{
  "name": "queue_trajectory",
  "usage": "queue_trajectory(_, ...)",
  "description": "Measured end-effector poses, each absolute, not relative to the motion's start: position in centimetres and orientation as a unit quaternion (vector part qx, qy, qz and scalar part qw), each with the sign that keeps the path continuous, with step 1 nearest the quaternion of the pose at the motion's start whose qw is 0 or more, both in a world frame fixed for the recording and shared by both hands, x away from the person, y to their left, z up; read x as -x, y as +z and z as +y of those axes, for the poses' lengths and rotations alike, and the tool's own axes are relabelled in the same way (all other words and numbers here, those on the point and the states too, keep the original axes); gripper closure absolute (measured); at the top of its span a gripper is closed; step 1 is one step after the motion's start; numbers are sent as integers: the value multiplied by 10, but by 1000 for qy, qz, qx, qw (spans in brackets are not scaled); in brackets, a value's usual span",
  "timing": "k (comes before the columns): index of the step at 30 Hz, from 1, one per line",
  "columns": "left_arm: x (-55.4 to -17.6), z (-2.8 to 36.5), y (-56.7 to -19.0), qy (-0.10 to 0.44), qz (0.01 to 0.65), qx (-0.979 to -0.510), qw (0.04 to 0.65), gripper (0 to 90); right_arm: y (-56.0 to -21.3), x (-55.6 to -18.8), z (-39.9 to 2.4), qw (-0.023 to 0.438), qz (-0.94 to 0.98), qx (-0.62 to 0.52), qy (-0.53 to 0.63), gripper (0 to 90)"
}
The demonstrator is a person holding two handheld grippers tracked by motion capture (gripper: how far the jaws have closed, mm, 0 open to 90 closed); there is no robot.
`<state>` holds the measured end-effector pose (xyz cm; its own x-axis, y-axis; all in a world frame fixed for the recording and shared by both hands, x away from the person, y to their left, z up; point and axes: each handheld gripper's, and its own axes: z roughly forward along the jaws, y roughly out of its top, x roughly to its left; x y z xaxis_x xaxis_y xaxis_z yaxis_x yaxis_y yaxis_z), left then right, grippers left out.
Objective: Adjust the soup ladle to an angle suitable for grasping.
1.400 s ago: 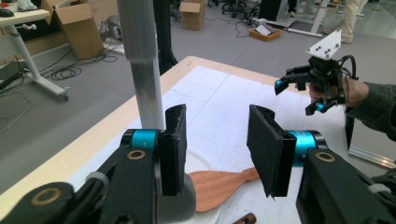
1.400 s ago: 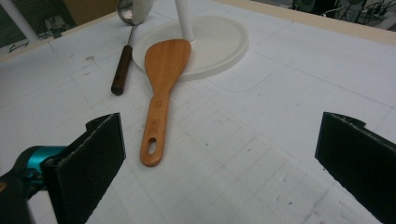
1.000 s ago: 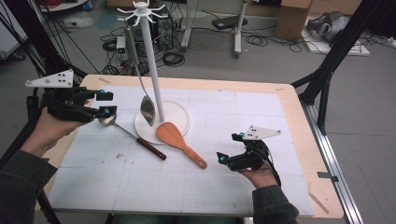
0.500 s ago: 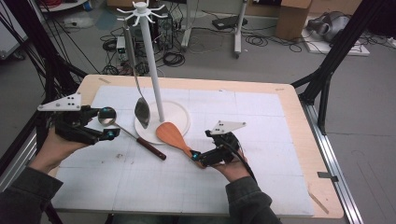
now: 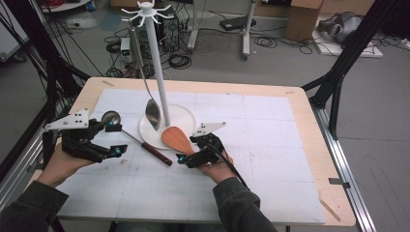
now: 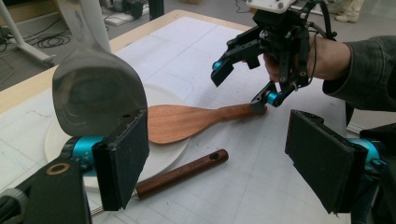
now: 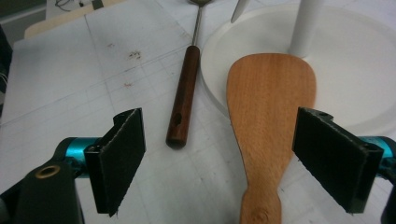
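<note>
Below my right gripper (image 7: 217, 163), jaws spread wide, wooden spatula (image 7: 266, 126) handle runs lengthwise between them (blade away on stand base (image 7: 364, 60)); left gripper (image 5: 99, 140) open, farther

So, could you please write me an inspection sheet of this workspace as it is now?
Surface: wooden table covered by a white gridded mat.
Things: white hook stand on a round base; metal spoon hanging from it; wooden spatula, blade on the base, handle on the mat; ladle with a dark wooden handle lying on the mat.
Clutter: nothing seen on the table.
Grippers: left claw open, near the ladle bowl; right claw open, straddling the spatula handle, not closed on it.
Cables: one trails from the right claw along the sleeve; many on the floor.
Surroundings: black frame legs, cardboard box.
</note>
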<state>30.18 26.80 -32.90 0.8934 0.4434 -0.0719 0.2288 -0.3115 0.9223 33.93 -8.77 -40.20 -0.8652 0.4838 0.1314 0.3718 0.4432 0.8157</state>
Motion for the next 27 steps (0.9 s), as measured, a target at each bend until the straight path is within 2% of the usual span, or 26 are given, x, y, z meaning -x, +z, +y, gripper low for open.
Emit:
queue_trajectory(8,-295,267,-339,100,209,-809,541,211,-412,-346,-56,53,861,-239,445,181)
queue_trajectory(13,-295,270,-342,103,210,-805,545,211,-417,-347,-41,47,870,-230,434,221)
queue_trajectory(27,-296,273,-349,108,216,-806,540,209,-432,-350,-15,52,891,-214,396,444)
